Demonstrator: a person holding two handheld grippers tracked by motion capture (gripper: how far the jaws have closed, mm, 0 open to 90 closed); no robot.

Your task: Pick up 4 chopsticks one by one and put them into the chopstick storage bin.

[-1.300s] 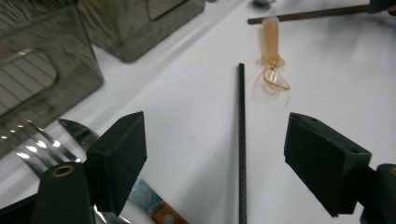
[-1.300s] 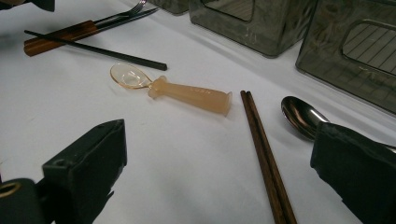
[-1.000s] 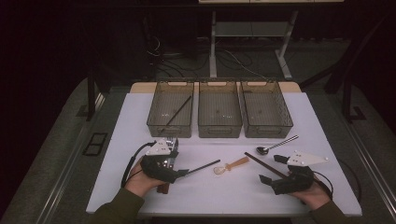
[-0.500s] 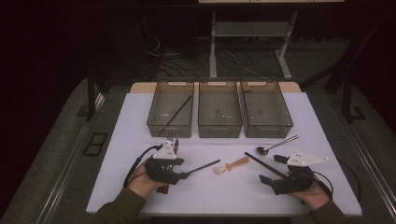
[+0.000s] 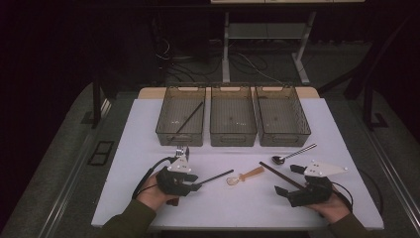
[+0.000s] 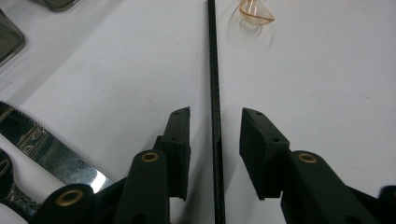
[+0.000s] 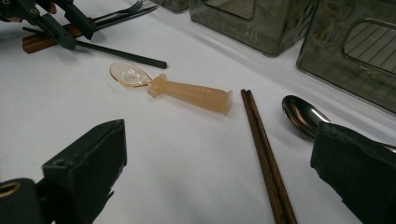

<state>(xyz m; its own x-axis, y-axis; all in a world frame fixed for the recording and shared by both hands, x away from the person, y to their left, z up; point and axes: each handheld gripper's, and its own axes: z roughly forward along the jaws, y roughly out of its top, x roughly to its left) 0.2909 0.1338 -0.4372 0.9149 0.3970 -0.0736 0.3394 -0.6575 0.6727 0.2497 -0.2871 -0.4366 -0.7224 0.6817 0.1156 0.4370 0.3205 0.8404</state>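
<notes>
A black chopstick (image 5: 218, 176) lies on the white table, pointing toward a clear orange spoon (image 5: 245, 175). My left gripper (image 5: 194, 186) sits at its near end. In the left gripper view the chopstick (image 6: 212, 56) runs between the two jaws of my left gripper (image 6: 215, 114). The jaws have just been closing, but a gap still shows on each side of the stick. My right gripper (image 5: 286, 179) rests open at the front right. Brown chopsticks (image 7: 264, 149) lie ahead of my right gripper (image 7: 219, 135), between its wide-spread jaws and untouched.
Three grey bins (image 5: 181, 134) stand in a row at the back; the left one holds a black chopstick (image 5: 190, 118). A metal spoon (image 5: 292, 153) lies right of centre. A metal knife (image 6: 51, 149) and a fork (image 5: 181, 150) lie beside the left gripper.
The left gripper's jaws have drawn closer together around the black chopstick. The right gripper has stayed put.
</notes>
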